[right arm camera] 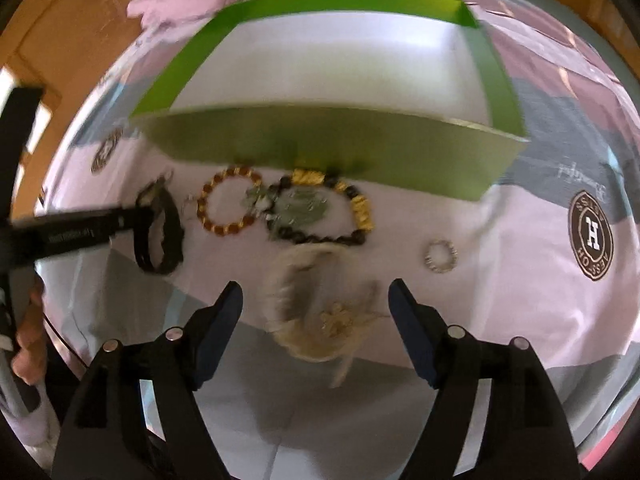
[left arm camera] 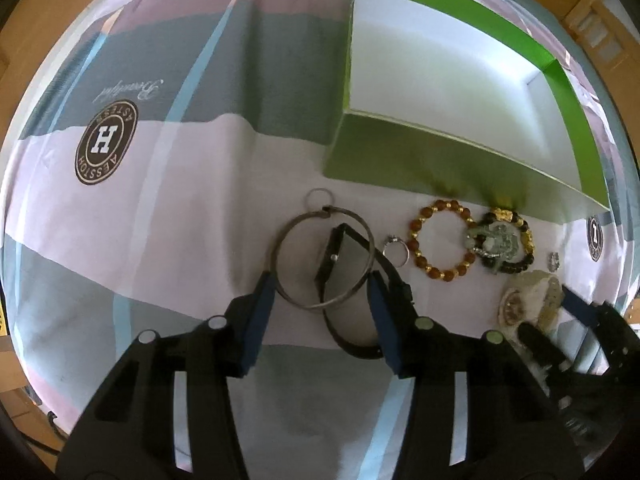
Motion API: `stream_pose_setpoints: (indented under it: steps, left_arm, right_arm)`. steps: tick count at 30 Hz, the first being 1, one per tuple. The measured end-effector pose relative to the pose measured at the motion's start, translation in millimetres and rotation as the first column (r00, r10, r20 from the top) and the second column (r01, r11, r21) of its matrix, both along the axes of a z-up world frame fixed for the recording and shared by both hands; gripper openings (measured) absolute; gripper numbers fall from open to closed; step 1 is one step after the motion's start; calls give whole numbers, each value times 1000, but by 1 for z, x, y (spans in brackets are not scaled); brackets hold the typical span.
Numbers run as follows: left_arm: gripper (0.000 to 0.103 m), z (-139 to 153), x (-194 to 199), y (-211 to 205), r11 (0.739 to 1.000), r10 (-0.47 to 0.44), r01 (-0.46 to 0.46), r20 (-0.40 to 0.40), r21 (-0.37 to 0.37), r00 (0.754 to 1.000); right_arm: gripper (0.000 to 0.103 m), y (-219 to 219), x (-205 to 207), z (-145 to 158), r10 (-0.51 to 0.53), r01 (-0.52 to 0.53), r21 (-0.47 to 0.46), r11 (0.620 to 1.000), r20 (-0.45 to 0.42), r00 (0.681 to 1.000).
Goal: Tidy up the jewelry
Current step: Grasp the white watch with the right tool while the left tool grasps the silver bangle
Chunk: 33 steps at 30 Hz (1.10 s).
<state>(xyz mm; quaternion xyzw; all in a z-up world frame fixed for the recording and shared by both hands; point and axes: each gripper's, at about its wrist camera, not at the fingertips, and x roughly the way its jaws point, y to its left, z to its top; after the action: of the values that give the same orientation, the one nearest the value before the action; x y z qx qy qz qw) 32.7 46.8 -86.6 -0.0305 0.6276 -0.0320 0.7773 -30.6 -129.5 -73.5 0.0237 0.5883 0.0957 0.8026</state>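
The left gripper is gaping wide around a bangle — gripping nothing. The right gripper is spreading open, empty, over a pale bracelet — green box at 12 o'clock.

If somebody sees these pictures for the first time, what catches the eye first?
The bright green box, open with nothing in it, lies on the pastel bedsheet. Before it lies a row of jewelry, notably the amber bead bracelet and a large metal bangle between the open left tongs.
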Motion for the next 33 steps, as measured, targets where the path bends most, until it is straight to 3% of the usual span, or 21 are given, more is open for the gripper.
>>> stream_pose_setpoints:
  steps: [1, 2, 4, 6, 12, 16, 20, 26, 28, 29, 30, 33]
  left_arm:
    - [40, 2, -1, -1, 1000, -7, 7, 9, 2, 1000]
    - [17, 3, -3, -1, 1000, -16, 16, 15, -9, 1000]
    - [10, 7, -5, -2, 1000, -22, 22, 23, -8, 999]
    - [9, 11, -7, 0, 999, -26, 27, 30, -26, 999]
    - [7, 21, -6, 11, 997, -6, 9, 39, -81, 999]
    - [7, 37, -8, 16, 993, 5, 5, 88, -119, 996]
    - [13, 40, -7, 17, 998, -6, 12, 94, -63, 996]
    - [27, 17, -3, 4, 999, -38, 39, 34, -28, 999]
    - [27, 10, -1, 3, 999, -43, 44, 10, -12, 999]
    - [16, 8, -1, 2, 999, -45, 45, -1, -16, 999]
    - [12, 7, 0, 3, 999, -42, 41, -8, -28, 999]
    - [6, 19, -1, 5, 998, -31, 33, 27, -59, 999]
  right_arm:
    - [61, 1, -4, -1, 1, -1, -22, 1000, 4, 1000]
    - [61, 1, -5, -1, 0, 0, -17, 1000, 7, 1000]
    - [60, -4, -5, 1, -7, 7, 10, 1000, 9, 1000]
    - [59, -10, -5, 3, -18, 18, 55, 998, -1, 1000]
    - [59, -20, -3, 8, -58, 56, 52, 997, 28, 998]
    - [59, -26, -3, 16, -76, 72, 65, 995, 59, 995]
    - [60, -26, 1, 13, -75, 72, 48, 996, 48, 996]
    - [60, -17, 1, 6, -47, 46, 36, 998, 22, 999]
    - [60, -17, 1, 4, -44, 44, 35, 998, 15, 999]
    - [60, -17, 1, 3, -45, 44, 37, 998, 13, 999]
    - [60, -16, 1, 3, -46, 46, 38, 998, 15, 999]
    - [60, -17, 0, 6, -50, 48, 38, 998, 29, 998]
